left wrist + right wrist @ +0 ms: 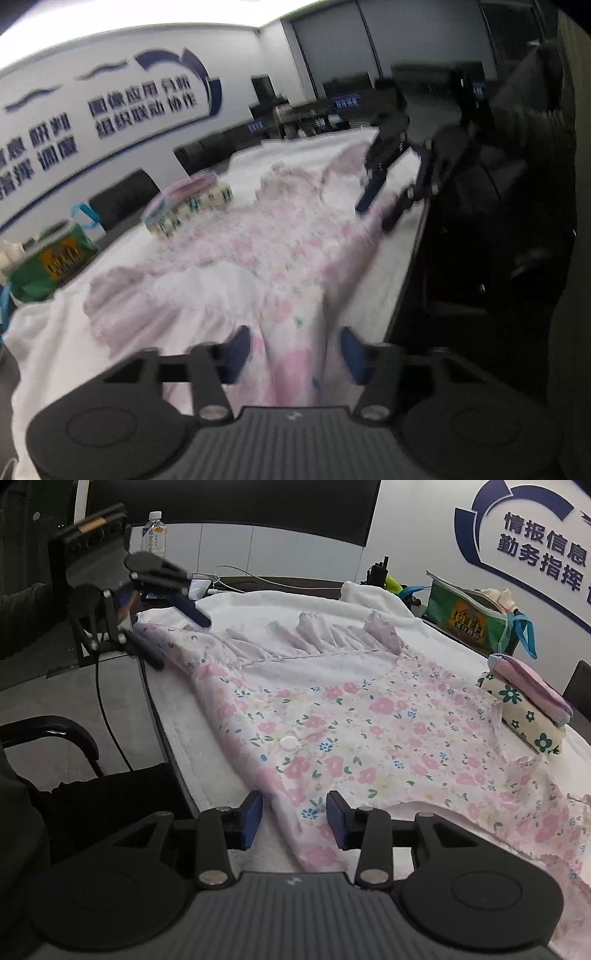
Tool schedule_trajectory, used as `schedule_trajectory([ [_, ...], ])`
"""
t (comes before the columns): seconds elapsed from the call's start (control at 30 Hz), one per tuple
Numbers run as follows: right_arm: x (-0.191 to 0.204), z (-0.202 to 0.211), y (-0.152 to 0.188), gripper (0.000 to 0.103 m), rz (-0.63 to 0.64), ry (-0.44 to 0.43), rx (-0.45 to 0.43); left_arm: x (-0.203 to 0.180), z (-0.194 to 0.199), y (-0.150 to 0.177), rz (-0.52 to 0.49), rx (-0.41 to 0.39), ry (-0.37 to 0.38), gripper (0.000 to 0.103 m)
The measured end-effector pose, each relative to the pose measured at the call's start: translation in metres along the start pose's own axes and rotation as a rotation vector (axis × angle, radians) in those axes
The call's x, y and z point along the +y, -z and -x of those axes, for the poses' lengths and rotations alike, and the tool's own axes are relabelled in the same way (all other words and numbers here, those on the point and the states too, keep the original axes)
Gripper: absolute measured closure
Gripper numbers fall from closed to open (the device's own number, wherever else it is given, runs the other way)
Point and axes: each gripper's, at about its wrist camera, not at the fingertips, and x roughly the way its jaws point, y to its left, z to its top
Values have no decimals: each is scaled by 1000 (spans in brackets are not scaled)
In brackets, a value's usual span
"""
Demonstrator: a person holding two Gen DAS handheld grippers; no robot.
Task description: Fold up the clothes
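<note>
A pink floral garment [351,720] with a ruffled white collar lies spread on a white towel [177,716]. In the right wrist view, my right gripper [294,812] is at the garment's near edge by the table side. Its jaws stand apart with a strip of the fabric lying loose between them. My left gripper [179,642] is at the far corner of the garment, jaws apart around the fabric there. The left wrist view is blurred. In it a ridge of the garment [277,240] runs between the left gripper's [295,347] blue pads without touching them. The right gripper [375,216] shows at the far end.
A stack of folded clothes [524,709] sits on the towel beyond the garment. A green bag [469,624] stands behind it. A water bottle [154,531] and a phone [199,585] are at the far end. A black chair [48,734] stands beside the table edge.
</note>
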Motion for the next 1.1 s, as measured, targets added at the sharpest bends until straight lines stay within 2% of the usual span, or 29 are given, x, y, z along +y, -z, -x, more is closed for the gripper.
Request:
schedule_trajectory([
  [0.03, -1, 1, 1, 64, -3, 1, 1, 3, -1, 3, 15, 16, 2, 87],
  [0.07, -3, 0, 2, 65, -8, 2, 4, 5, -3, 5, 30, 33, 4, 98],
  [0.13, -6, 0, 4, 75, -19, 0, 6, 10, -1, 8, 53, 39, 18, 101],
  [0.2, -8, -1, 4, 101, -37, -24, 3, 10, 6, 7, 59, 35, 46, 102],
  [0.4, -7, 13, 5, 102, -52, -125, 20, -1, 16, 9, 77, 90, 143, 103],
  [0.53, -10, 21, 5, 102, -71, -161, -1, 16, 24, 8, 153, 55, 126, 103],
  [0.67, -23, 23, -5, 102, -41, -159, -24, 39, 29, -12, 188, -13, 154, 103],
  [0.73, -34, 23, -11, 102, -28, -149, -42, 56, 19, -22, 176, 1, 139, 103],
  [0.87, -67, -1, -31, 102, 48, -17, -24, 86, -12, -38, 135, 59, 93, 102],
  [0.93, -81, -22, -40, 102, 78, 31, -1, 105, -35, -43, 171, 96, 51, 102],
  [1.0, -96, -45, -45, 101, 84, 78, 28, 123, -60, -46, 206, 140, -3, 93],
  [1.07, -107, -60, -46, 93, 63, 121, 67, 134, -73, -44, 241, 183, -43, 85],
  [1.1, -110, -55, -44, 80, 60, 137, 62, 137, -75, -43, 250, 191, -48, 83],
])
